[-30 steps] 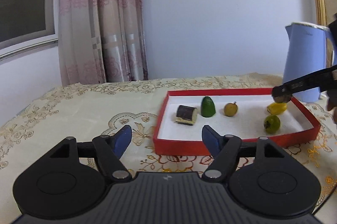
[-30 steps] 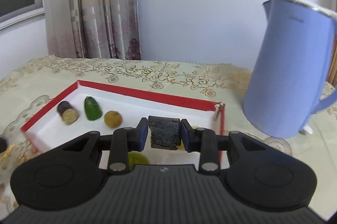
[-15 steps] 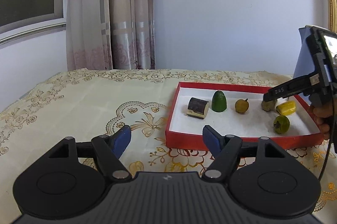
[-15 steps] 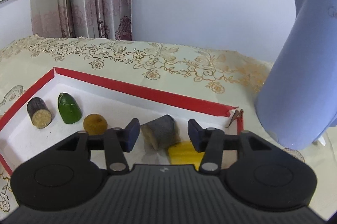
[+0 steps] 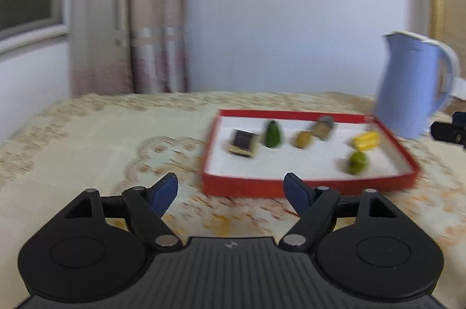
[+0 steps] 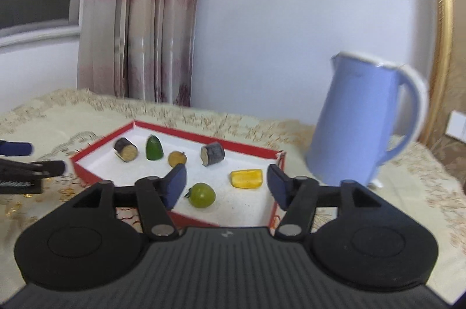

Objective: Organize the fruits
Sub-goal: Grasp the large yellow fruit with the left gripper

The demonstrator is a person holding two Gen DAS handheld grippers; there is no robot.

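Right gripper [image 6: 226,181] released, fingers [image 6: 174,185] just spread apart, nothing pinched between them, hanging over the near edge of the red tray [image 6: 87,154]. Left gripper [image 5: 231,191] also wide and empty, just opened a little further, hovering above the patterned tablecloth [image 5: 87,152] short of the tray's near wall. Six fruit pieces inside on the white floor: along the far side a dark cylinder [image 6: 125,149] by the left corner, then a green cone [image 6: 153,148], a small brown round fruit [image 6: 176,158] and a second dark cylinder [image 6: 212,154] lying on its side; nearer, a yellow piece [image 6: 247,178] and a green round fruit [image 6: 202,195], well apart from each other. Blue kettle [image 6: 358,122] upright on the table just beyond the tray's right corner.
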